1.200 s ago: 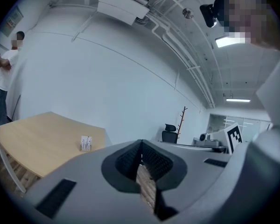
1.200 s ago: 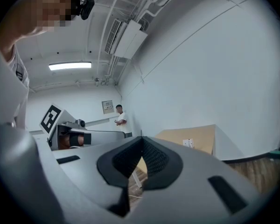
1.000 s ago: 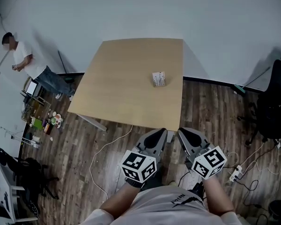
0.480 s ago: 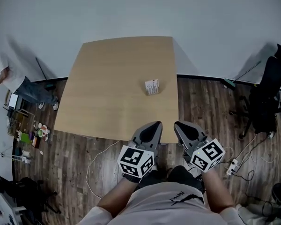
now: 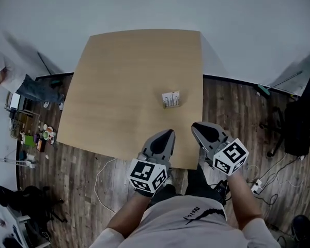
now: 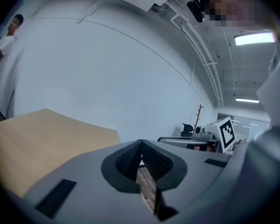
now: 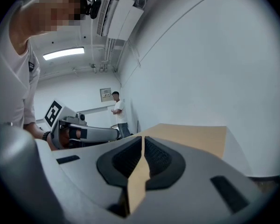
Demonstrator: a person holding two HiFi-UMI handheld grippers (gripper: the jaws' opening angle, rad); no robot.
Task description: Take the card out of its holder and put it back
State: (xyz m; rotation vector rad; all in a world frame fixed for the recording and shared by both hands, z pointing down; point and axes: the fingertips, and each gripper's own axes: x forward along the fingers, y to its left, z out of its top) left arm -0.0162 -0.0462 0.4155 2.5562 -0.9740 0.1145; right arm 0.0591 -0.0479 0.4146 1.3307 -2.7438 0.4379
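I am holding both tools low over the near edge of the table (image 5: 119, 87), and neither is carrying anything. The left gripper (image 5: 164, 136) is showing its jaws pressed together in its own view, with only floor in the slit behind the pads. The right gripper (image 5: 200, 130) is also pressed together, with nothing but tabletop colour showing through. The card holder (image 5: 171, 99) is standing on the table ahead of me, close to the table's right edge and well apart from both tools. It is lying almost straight ahead of the left gripper, and ahead and to the left of the right one. I am judging the two as about equally near, so either could lead the reach. Its broad white face is running roughly across my line of reach, slightly skewed, so I am expecting to come at the card from above with the jaws straddling its thin side. I cannot tell the card apart from the holder at this size. Neither gripper view is catching it at all. There is dark print on the holder's face, but it is too small to read. The same goes for the lettering on my shirt (image 5: 194, 216). The marker cubes (image 5: 149, 175) are carrying only black-and-white square patterns, no words.
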